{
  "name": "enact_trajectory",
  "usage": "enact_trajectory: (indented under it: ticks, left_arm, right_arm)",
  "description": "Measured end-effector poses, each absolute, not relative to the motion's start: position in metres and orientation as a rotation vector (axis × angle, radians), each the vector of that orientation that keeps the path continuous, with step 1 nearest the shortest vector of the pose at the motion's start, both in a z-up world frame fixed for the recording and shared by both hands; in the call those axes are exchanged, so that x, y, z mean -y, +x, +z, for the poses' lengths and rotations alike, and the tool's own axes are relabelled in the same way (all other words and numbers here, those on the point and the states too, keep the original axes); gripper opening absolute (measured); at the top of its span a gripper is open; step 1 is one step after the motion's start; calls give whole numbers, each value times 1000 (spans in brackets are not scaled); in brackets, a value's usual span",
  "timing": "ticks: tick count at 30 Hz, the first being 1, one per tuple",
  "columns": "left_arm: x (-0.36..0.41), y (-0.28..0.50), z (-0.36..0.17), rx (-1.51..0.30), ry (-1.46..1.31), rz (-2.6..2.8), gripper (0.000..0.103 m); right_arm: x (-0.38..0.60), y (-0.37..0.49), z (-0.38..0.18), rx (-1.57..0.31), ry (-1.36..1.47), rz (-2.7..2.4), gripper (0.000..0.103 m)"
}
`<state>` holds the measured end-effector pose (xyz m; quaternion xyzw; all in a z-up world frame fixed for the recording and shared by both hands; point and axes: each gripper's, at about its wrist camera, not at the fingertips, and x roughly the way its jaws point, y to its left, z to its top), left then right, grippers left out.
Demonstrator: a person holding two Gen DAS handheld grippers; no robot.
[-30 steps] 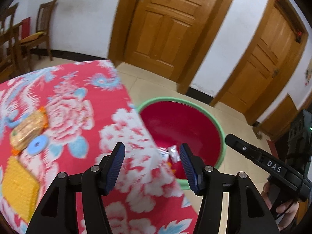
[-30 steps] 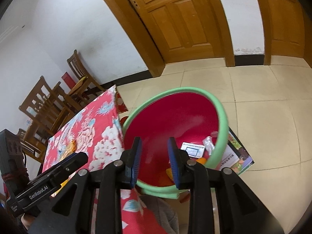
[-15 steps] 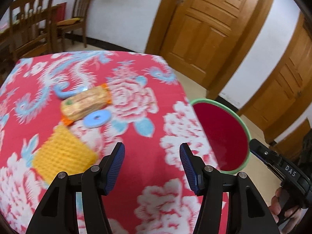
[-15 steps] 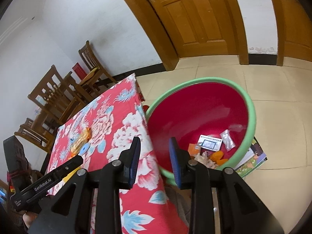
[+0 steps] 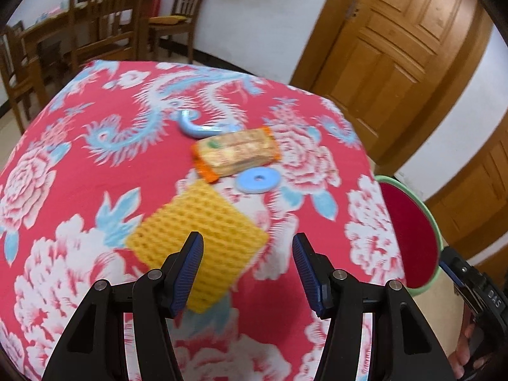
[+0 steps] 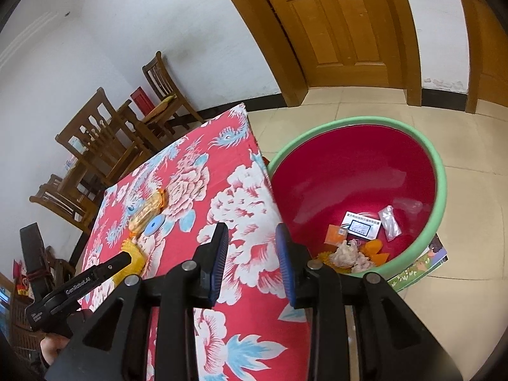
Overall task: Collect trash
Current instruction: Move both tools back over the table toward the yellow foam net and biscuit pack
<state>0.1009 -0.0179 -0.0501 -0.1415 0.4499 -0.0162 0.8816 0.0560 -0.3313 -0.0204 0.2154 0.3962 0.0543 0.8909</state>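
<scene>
Since a second ago my left gripper [image 5: 247, 273] has swung from the basin [image 6: 439, 171] over the table [image 5: 79, 146]; its fingers gape, unclenched, above the yellow foam net [image 5: 203, 235]. My right gripper [image 6: 250, 263] hangs slightly parted, gripping nothing, at the table's edge

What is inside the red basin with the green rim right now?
In the red basin, the right wrist view shows a white printed card, a clear plastic bag, an orange packet, orange peel pieces and a crumpled pale wad. The near wall and right gripper hide the rest.
</scene>
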Motion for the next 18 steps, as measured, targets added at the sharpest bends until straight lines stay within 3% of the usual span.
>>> enact_trajectory:
  ticks: [18]
  left_arm:
    - [12,113,-65,-929,-274,9,64]
  right_arm:
    - [314,63,-21,-854,414,131,33]
